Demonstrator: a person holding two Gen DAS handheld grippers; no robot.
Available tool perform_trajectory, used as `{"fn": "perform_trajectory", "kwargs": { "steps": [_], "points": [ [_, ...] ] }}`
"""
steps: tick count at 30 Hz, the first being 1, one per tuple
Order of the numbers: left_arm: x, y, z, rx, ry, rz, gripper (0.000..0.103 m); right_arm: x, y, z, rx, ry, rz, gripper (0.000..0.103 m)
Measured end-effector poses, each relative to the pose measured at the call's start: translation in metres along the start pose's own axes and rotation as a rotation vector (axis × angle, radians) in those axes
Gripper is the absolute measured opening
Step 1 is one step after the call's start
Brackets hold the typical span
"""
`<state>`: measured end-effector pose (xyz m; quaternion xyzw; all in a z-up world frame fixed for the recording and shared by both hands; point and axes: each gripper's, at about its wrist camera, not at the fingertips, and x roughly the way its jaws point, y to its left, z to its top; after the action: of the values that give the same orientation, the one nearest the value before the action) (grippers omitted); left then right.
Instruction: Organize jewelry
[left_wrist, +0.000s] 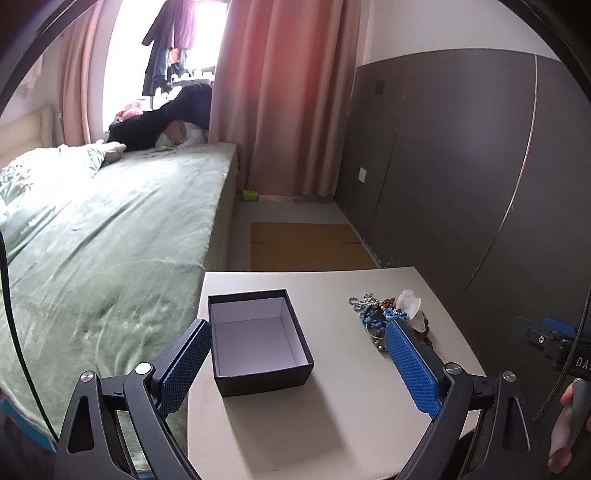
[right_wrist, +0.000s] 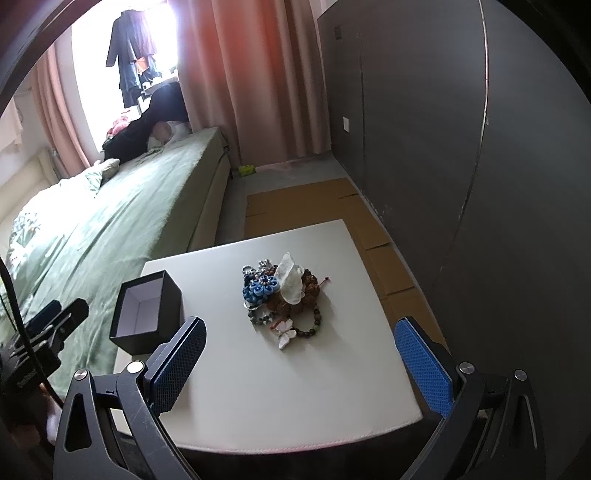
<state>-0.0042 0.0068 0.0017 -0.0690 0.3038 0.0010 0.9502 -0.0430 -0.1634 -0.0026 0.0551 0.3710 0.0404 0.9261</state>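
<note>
An open black box (left_wrist: 258, 339) with a white, empty inside stands on the small white table (left_wrist: 332, 406); it also shows in the right wrist view (right_wrist: 147, 314). A pile of jewelry (right_wrist: 282, 295) lies on the table: blue flower pieces, a clear crystal, brown and green bead bracelets, a white butterfly. The pile shows partly behind my left finger in the left wrist view (left_wrist: 388, 314). My left gripper (left_wrist: 297, 328) is open and empty, its fingers either side of the box. My right gripper (right_wrist: 301, 325) is open and empty, above the table's near edge, short of the pile.
A bed with a green cover (left_wrist: 110, 229) runs along the table's left side. A dark wardrobe wall (left_wrist: 461, 166) stands on the right. Flat cardboard (right_wrist: 314, 206) lies on the floor beyond the table. Pink curtains (left_wrist: 288, 92) hang at the far end.
</note>
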Motion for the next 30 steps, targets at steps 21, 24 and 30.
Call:
{"fn": "perform_trajectory", "kwargs": {
  "steps": [21, 24, 30],
  "points": [
    [0.024, -0.014, 0.010, 0.010, -0.007, -0.026, 0.095, 0.030, -0.037, 0.004, 0.187, 0.065, 0.058, 0.103],
    [0.037, -0.026, 0.011, 0.019, 0.023, -0.082, 0.095, 0.032, -0.045, 0.007, 0.222, 0.061, 0.081, 0.103],
    [0.061, -0.045, 0.018, 0.010, 0.088, -0.172, 0.085, 0.043, -0.064, 0.010, 0.302, 0.067, 0.120, 0.103]
  ]
}}
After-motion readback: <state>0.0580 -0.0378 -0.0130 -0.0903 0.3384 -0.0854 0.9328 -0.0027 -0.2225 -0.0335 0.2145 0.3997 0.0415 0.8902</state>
